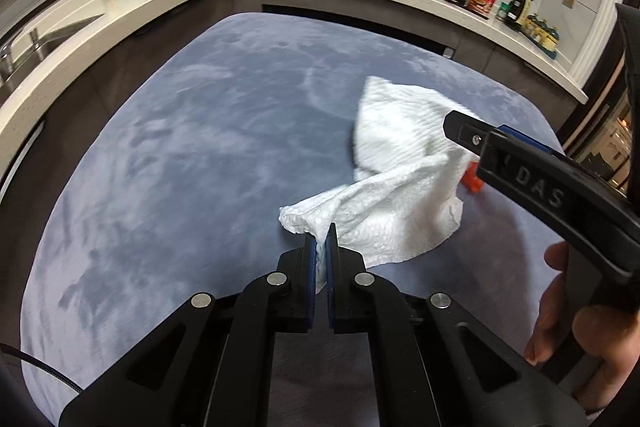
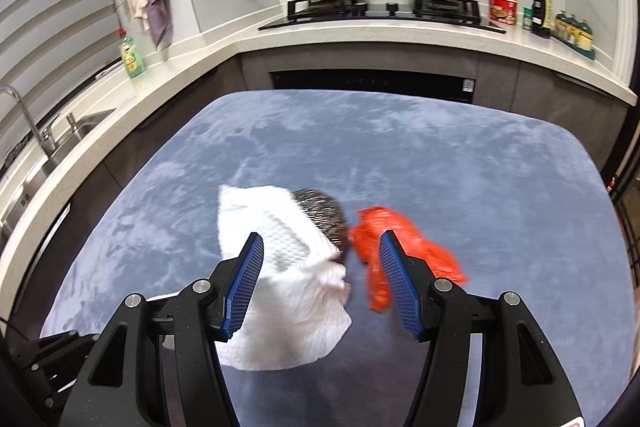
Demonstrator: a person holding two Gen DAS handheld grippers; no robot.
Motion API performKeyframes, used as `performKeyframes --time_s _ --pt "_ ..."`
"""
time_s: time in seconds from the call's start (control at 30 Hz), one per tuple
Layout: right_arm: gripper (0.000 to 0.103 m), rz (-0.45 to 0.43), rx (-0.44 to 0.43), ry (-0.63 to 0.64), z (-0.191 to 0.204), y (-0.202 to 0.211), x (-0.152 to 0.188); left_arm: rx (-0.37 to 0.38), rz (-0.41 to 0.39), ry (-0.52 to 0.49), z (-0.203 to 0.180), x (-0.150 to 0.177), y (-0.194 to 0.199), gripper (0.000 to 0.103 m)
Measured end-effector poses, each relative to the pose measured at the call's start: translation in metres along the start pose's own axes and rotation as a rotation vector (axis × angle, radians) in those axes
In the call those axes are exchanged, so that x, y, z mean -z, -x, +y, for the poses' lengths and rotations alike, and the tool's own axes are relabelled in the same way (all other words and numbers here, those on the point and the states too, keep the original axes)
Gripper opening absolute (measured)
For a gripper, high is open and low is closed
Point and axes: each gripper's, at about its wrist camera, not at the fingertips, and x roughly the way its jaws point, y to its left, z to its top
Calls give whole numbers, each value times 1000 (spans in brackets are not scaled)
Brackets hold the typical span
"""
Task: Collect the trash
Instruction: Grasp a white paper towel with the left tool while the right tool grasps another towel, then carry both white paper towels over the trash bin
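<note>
Steel scourer (image 2: 326,217) half-covered by paper towel (image 2: 288,291) pinched in left tongs (image 1: 321,239); right tongs (image 2: 320,247) open, empty; orange wrapper (image 2: 396,251) beside.

White L-shaped counter (image 2: 360,39) (sink (image 2: 86,125) at left) behind grey-blue tabletop (image 2: 440,163).

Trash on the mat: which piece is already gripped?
The white paper towel, pinched by the left gripper. The orange plastic bag and steel scourer lie loose.

The paper towel (image 2: 280,267) hides part of the steel scourer (image 2: 326,215), perhaps half.
</note>
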Motion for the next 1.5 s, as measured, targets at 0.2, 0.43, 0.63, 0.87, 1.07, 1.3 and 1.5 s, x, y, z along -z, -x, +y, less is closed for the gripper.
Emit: performKeyframes --time_s 0.2,0.43,0.63,0.87,1.07,1.3,1.5 --pt "28 37 -9 28 12 -15 2 -31 14 24 16 5 -1 4" --pt "4 -3 -4 5 -3 10 -2 -37 8 29 14 5 2 4" --pt "3 -87 8 -24 -29 56 -10 -25 -27 8 -6 0 18 4" --pt "3 -201 56 -80 -73 117 -20 14 -88 -52 -52 -12 45 4" --pt "3 -291 125 -132 -123 171 -22 66 -140 -126 -106 -21 67 4" --pt "3 -352 222 -193 -186 221 -8 149 -193 -230 -183 -25 89 4" --pt "3 -374 313 -260 -242 256 14 245 -217 -330 -265 -21 101 4"
